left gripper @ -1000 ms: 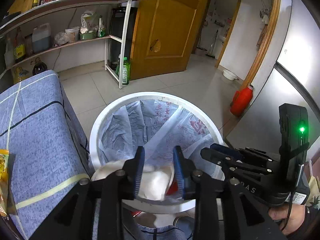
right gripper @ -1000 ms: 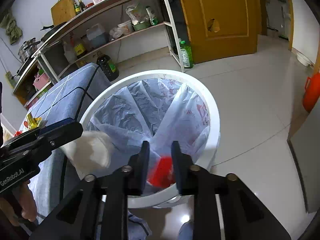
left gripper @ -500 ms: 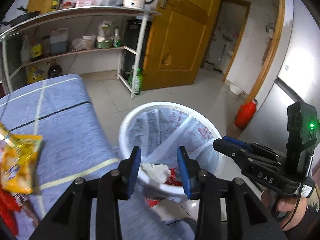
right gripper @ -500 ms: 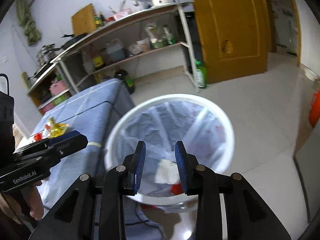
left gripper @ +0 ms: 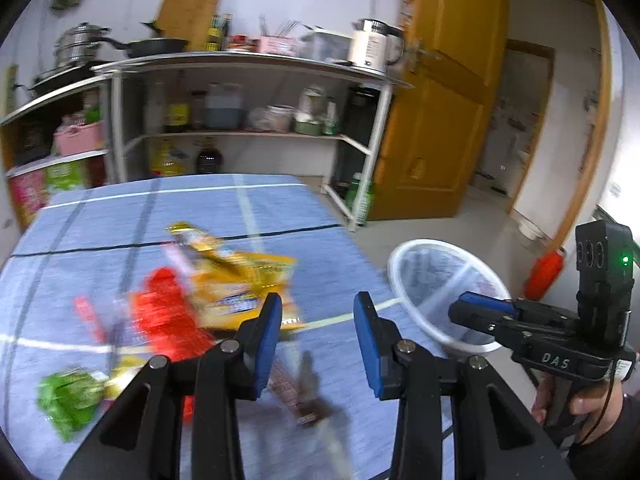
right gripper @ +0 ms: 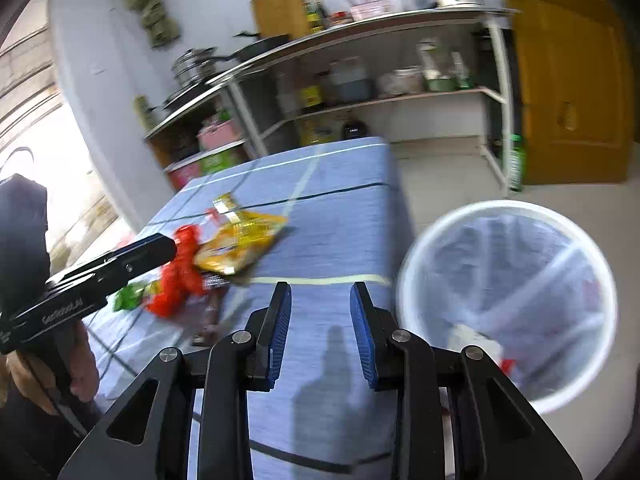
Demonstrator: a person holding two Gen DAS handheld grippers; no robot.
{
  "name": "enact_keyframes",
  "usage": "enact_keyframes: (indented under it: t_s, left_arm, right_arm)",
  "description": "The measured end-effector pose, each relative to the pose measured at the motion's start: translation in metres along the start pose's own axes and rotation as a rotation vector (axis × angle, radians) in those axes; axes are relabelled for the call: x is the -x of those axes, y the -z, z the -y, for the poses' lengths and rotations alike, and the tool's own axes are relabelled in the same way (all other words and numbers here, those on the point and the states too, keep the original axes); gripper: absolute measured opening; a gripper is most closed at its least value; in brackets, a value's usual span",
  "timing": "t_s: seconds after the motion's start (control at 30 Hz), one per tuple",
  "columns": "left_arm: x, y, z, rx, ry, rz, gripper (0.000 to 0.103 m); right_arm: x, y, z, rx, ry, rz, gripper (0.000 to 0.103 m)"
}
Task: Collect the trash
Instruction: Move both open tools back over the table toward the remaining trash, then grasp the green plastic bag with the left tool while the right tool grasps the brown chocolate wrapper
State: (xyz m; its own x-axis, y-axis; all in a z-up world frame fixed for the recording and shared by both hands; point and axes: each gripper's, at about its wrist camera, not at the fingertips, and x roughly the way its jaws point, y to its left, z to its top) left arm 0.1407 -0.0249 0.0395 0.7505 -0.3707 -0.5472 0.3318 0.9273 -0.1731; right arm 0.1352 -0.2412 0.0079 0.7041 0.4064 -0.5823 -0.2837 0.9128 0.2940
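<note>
Wrappers [left gripper: 224,292] lie clustered on the table [left gripper: 100,224], the bin [right gripper: 506,304] stands on the floor just right of it, and shelves [left gripper: 248,96] stand behind both.

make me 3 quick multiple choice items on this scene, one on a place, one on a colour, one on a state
1. Where does the bin stand?
A. on the table
B. on the floor beside the table
C. on the shelf

2. What colour is the big snack bag?
A. yellow
B. purple
C. black

3. How are the two grippers?
A. both shut on trash
B. one open, one shut
C. both open, holding nothing

Answers:
1. B, its white rim sits off the edge of the table, down on the tiles.
2. A, it lies yellow amid the wrappers.
3. C, the left gripper and right gripper show bare gaps between their blue pads.
</note>
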Motion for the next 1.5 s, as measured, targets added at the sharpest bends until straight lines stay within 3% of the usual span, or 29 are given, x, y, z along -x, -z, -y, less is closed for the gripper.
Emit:
enact_keyframes:
  t_s: [0.27, 0.6, 0.87, 1.07, 1.13, 1.17, 1.2, 1.33, 1.37, 1.5]
  left_arm:
    - [0.031, 0.023, -0.067, 0.061, -0.167, 0.022, 0.049]
    - [0.045, 0.057, -0.138, 0.199, -0.329, -0.012, 0.061]
    - [0.035, 0.073, -0.152, 0.230, -0.363, -0.089, 0.063]
    - [0.027, 0.074, -0.144, 0.197, -0.405, -0.113, 0.063]
    - [0.026, 0.075, -0.141, 0.175, -0.419, -0.113, 0.063]
    - [0.025, 0.074, -0.139, 0.166, -0.426, -0.118, 0.061]
    - [0.025, 0.075, -0.138, 0.155, -0.423, -0.118, 0.051]
    - [0.025, 0.074, -0.132, 0.122, -0.436, -0.118, 0.043]
    - [0.026, 0.075, -0.132, 0.121, -0.440, -0.116, 0.032]
    - [0.030, 0.075, -0.135, 0.136, -0.435, -0.108, 0.027]
  right_arm:
    - [-0.043, 0.003, -0.059, 0.105, -0.068, -0.105, 0.032]
    - [-0.087, 0.015, -0.099, 0.207, -0.059, -0.200, 0.032]
    - [-0.109, 0.019, -0.100, 0.198, -0.022, -0.274, 0.032]
    - [-0.110, 0.021, -0.104, 0.233, 0.001, -0.271, 0.031]
    - [-0.111, 0.021, -0.104, 0.236, 0.003, -0.273, 0.022]
    - [-0.110, 0.021, -0.104, 0.234, 0.001, -0.273, 0.022]
    - [-0.110, 0.021, -0.104, 0.232, 0.000, -0.273, 0.021]
    - [-0.109, 0.021, -0.104, 0.232, -0.003, -0.274, 0.019]
    - [-0.109, 0.021, -0.104, 0.230, -0.004, -0.273, 0.019]
    - [-0.106, 0.021, -0.102, 0.223, -0.009, -0.269, 0.017]
